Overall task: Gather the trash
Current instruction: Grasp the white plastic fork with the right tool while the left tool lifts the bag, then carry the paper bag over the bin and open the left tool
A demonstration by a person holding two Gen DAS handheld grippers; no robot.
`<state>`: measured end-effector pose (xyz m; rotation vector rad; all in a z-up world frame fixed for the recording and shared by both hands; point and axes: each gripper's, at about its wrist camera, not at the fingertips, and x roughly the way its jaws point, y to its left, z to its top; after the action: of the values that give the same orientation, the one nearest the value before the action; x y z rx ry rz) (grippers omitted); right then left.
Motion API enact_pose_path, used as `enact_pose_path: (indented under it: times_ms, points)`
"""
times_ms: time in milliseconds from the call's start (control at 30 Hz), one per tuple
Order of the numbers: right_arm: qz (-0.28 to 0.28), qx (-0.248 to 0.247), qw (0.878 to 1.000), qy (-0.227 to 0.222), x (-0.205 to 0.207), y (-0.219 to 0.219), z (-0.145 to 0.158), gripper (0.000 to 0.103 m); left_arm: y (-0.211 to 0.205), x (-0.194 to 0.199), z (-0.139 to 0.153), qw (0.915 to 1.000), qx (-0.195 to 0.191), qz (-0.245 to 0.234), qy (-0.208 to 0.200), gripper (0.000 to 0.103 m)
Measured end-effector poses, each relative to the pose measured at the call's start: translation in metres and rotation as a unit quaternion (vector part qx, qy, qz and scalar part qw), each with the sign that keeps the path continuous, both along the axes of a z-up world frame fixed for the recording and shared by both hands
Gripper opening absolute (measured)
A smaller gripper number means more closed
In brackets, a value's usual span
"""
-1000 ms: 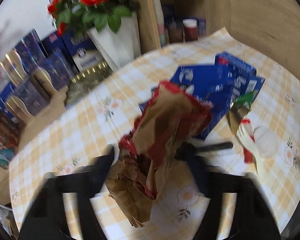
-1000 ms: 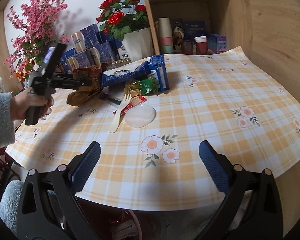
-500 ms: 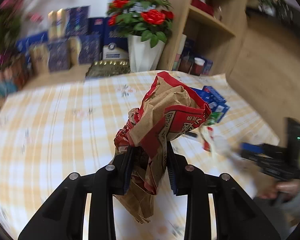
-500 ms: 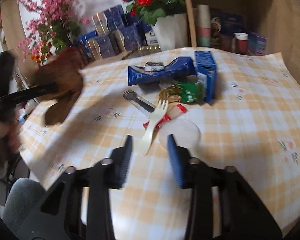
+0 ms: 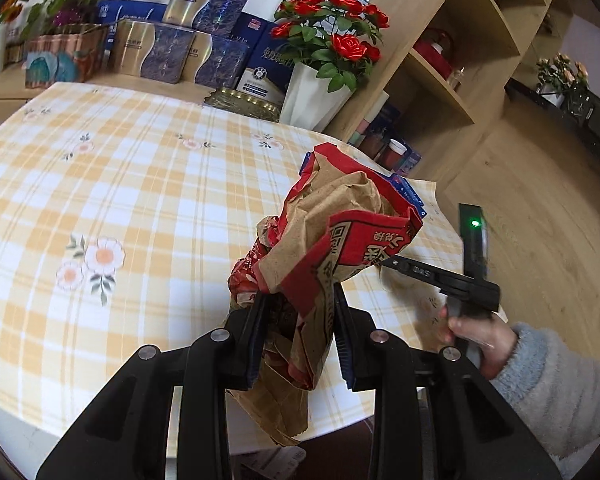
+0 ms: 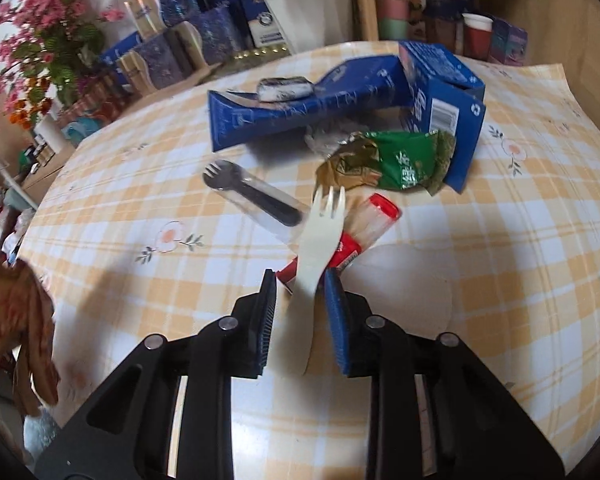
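Note:
My left gripper (image 5: 298, 332) is shut on a crumpled brown and red paper bag (image 5: 324, 248), held above the near edge of the checked table (image 5: 100, 200). The bag also shows blurred at the left of the right wrist view (image 6: 16, 320). My right gripper (image 6: 300, 300) stands around the handle of a cream plastic fork (image 6: 318, 240), jaws narrowly apart on either side of it. Under the fork lie a red sachet (image 6: 364, 228) and a clear round lid (image 6: 404, 292). Beyond are a wrapped black fork (image 6: 256, 196), a green wrapper (image 6: 396, 160) and blue cartons (image 6: 340, 96).
Gift boxes (image 5: 172, 48), a white vase of red roses (image 5: 320, 92) and a gold tin (image 5: 244, 102) line the table's far side. A wooden shelf unit (image 5: 452, 60) with cups stands at the right. The right hand and its gripper body (image 5: 472, 280) are beside the bag.
My left gripper has swung the bag away to the table's left edge. My right gripper has moved in over the cream fork and narrowed its jaws around the handle.

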<state>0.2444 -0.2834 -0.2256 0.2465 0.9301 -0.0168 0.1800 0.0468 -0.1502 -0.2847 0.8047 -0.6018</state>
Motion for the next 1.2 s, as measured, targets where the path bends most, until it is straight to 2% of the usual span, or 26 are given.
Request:
enact_pose_path:
  times_ms: [33, 167, 467, 533, 567, 800, 967, 1133, 1200]
  points:
    - [-0.003, 0.003, 1.0, -0.002, 0.0, -0.001, -0.001, 0.027, 0.0, -0.002, -0.001, 1.0, -0.002, -0.001, 0.001, 0.03]
    - [-0.01, 0.014, 1.0, -0.013, -0.006, -0.003, 0.004, 0.014, 0.0, -0.01, -0.003, 0.9999, -0.01, -0.013, 0.005, 0.03]
    - [0.001, 0.043, 0.997, -0.059, -0.045, 0.001, 0.031, 0.013, -0.002, -0.023, -0.004, 0.9993, -0.022, -0.027, 0.015, 0.03]
    - [0.001, 0.05, 0.996, -0.068, -0.059, 0.003, 0.038, 0.01, -0.005, -0.028, -0.001, 0.9992, -0.019, -0.033, 0.013, 0.03]
    - [0.001, 0.053, 0.996, -0.074, -0.069, 0.004, 0.042, 0.007, -0.007, -0.031, 0.0, 0.9991, -0.016, -0.038, 0.012, 0.03]
    - [0.018, 0.062, 0.992, -0.109, -0.122, 0.012, 0.061, 0.007, -0.023, -0.058, 0.012, 0.9969, 0.025, -0.074, -0.004, 0.03]
    - [0.024, 0.082, 0.987, -0.135, -0.167, 0.015, 0.076, 0.007, -0.032, -0.086, 0.017, 0.9935, 0.037, -0.107, -0.006, 0.031]
    - [0.03, 0.084, 0.984, -0.155, -0.207, 0.02, 0.084, 0.007, -0.05, -0.116, 0.0, 0.9845, 0.069, -0.161, 0.012, 0.031]
    - [0.033, 0.079, 0.983, -0.162, -0.223, 0.024, 0.085, 0.007, -0.061, -0.129, -0.016, 0.977, 0.094, -0.19, 0.024, 0.031]
